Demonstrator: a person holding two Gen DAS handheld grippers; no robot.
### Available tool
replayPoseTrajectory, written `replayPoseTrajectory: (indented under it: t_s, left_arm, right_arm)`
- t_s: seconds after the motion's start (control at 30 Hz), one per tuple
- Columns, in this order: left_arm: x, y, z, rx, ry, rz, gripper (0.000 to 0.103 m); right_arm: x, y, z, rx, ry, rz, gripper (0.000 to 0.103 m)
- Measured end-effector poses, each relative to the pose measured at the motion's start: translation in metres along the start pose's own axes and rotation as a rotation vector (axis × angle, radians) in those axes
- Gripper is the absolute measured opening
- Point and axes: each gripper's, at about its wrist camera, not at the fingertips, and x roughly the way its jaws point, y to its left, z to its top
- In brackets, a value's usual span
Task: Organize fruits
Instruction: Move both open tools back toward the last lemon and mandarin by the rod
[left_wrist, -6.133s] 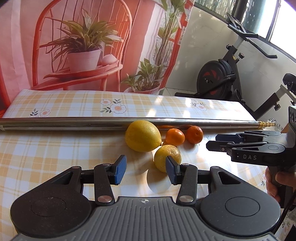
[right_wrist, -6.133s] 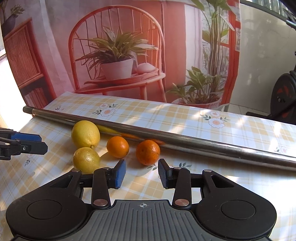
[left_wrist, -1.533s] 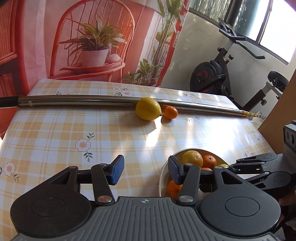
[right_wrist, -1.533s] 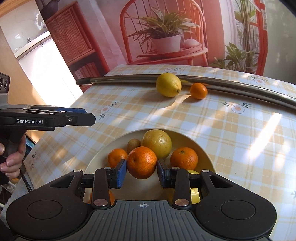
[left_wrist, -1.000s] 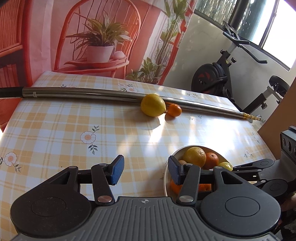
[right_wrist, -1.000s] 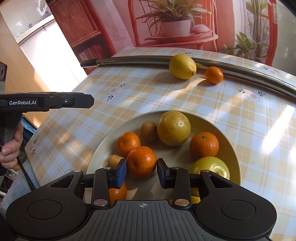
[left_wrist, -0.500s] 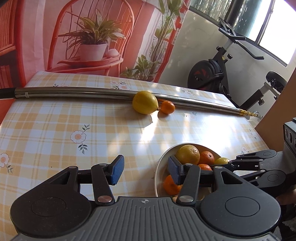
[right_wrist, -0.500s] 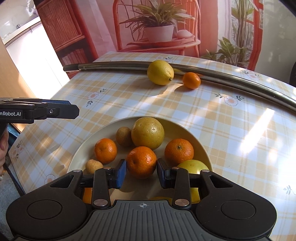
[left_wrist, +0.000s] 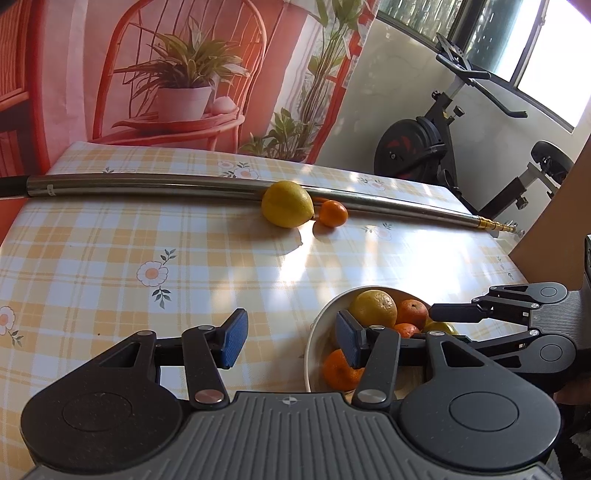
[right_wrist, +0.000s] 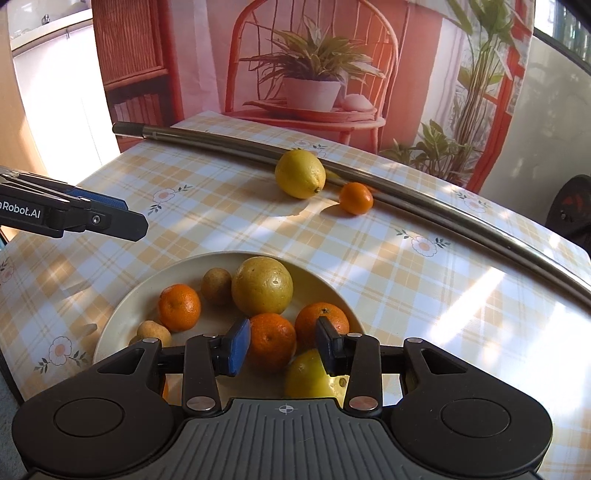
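A cream plate (right_wrist: 122, 314) at the table's near edge holds several fruits: oranges, a large yellow-green fruit (right_wrist: 262, 285), small brown fruits and a yellow one. My right gripper (right_wrist: 282, 345) is open above the plate; an orange (right_wrist: 271, 341) lies between its blue pads, free of them. A lemon (right_wrist: 300, 173) and a small orange (right_wrist: 355, 198) lie against the metal pole. My left gripper (left_wrist: 290, 339) is open and empty, left of the plate (left_wrist: 314, 332). The lemon (left_wrist: 287, 204) and small orange (left_wrist: 333, 213) show far ahead of it.
A long steel pole (left_wrist: 147, 182) lies across the far side of the checked tablecloth (left_wrist: 110, 258). An exercise bike (left_wrist: 424, 147) stands beyond the table's right end. A printed backdrop of a chair and plant hangs behind.
My right gripper has opened and let go of the orange, which now rests in the plate. My left gripper has shifted slightly; it stays open and empty.
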Motion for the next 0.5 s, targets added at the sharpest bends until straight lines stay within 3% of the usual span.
replayPoseTrajectory:
  t_s: [0.5]
  left_arm:
    - [0.008, -0.007, 0.027, 0.015, -0.037, 0.005, 0.055]
  right_arm:
    - [-0.012, -0.054, 0.016, 0.171, -0.078, 0.059, 0.039]
